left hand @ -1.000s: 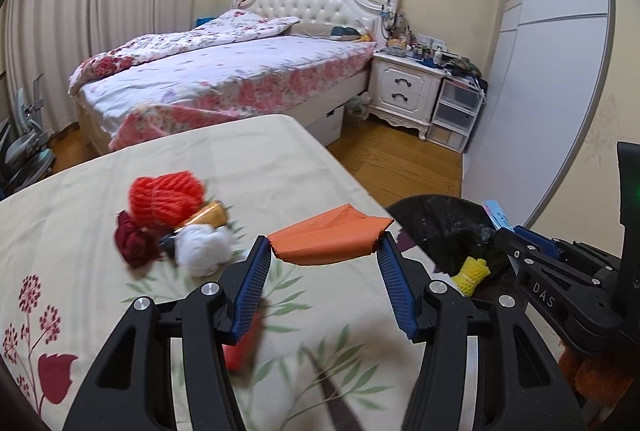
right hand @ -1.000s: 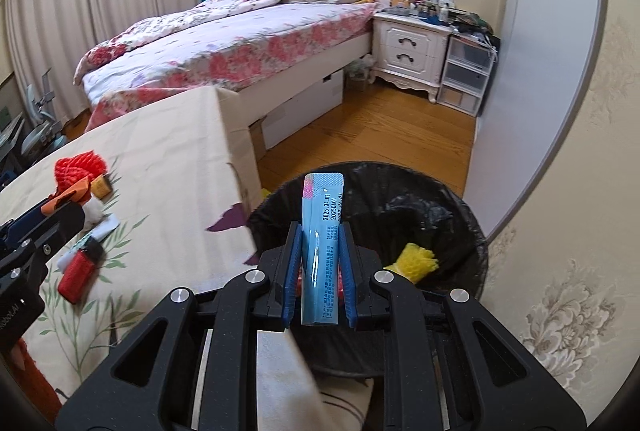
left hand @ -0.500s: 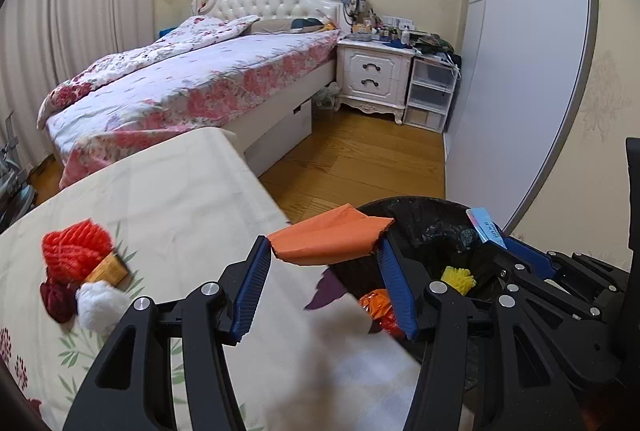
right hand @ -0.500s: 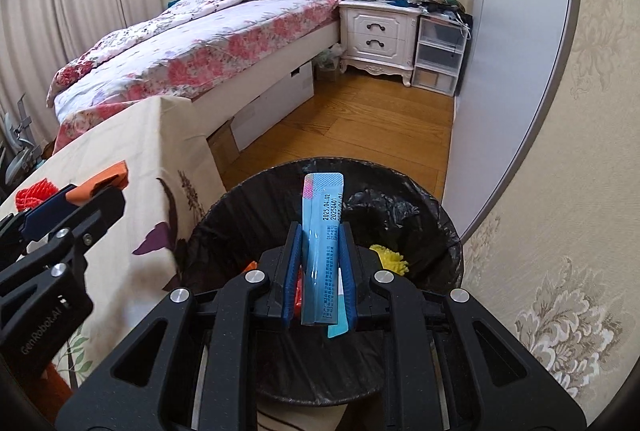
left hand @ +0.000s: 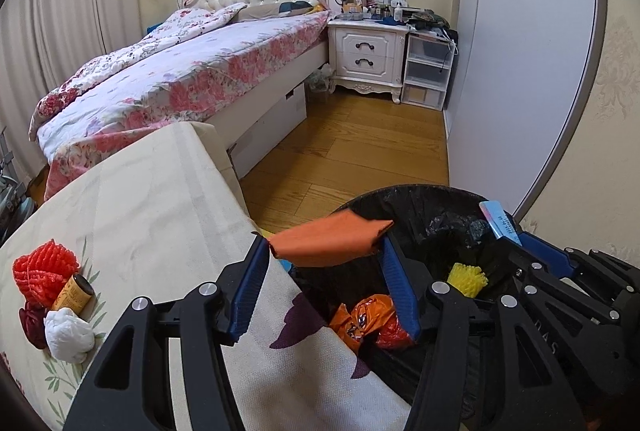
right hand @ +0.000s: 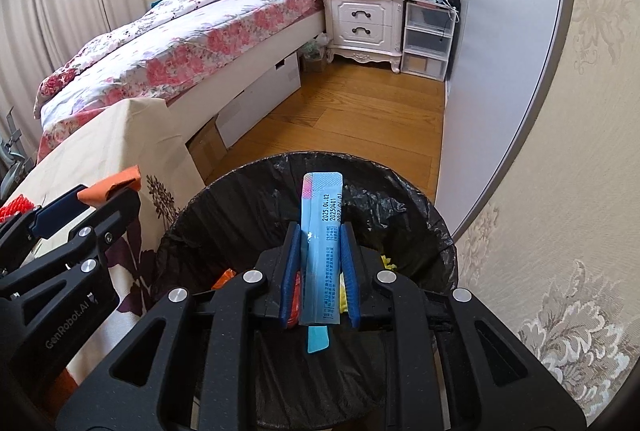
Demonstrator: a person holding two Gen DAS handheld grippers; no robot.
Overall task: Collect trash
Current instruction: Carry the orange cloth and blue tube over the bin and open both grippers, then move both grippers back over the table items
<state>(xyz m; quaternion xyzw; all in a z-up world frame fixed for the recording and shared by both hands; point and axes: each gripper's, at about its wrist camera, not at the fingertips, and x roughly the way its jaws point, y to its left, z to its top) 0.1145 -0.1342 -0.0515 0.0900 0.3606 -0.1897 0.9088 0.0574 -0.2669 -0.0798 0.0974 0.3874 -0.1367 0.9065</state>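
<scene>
My left gripper (left hand: 325, 251) is shut on a flat orange wrapper (left hand: 328, 244) and holds it over the near rim of the black-lined trash bin (left hand: 404, 196). My right gripper (right hand: 319, 231) is above the bin (right hand: 248, 183), its jaws slightly parted around a light blue sachet (right hand: 321, 227) that stands between them. In the bin lie orange-red wrappers (left hand: 368, 323) and a yellow foam net (left hand: 466, 278). On the cloth-covered table (left hand: 152, 199) lie a red foam net (left hand: 42, 271), a small brown tube (left hand: 74, 291), a dark red lump (left hand: 32, 325) and a white wad (left hand: 68, 335).
A bed (left hand: 180, 79) with floral bedding stands behind the table. A white nightstand (left hand: 370, 55) and plastic drawers (left hand: 426, 75) stand at the far wall. A grey sliding wardrobe door (left hand: 520, 71) runs along the right. Wood floor (left hand: 352, 155) lies between them and the bin.
Both grippers have moved right, away from the table and over the bin. The right jaws have opened a little around the blue sachet. The left still holds the orange wrapper.
</scene>
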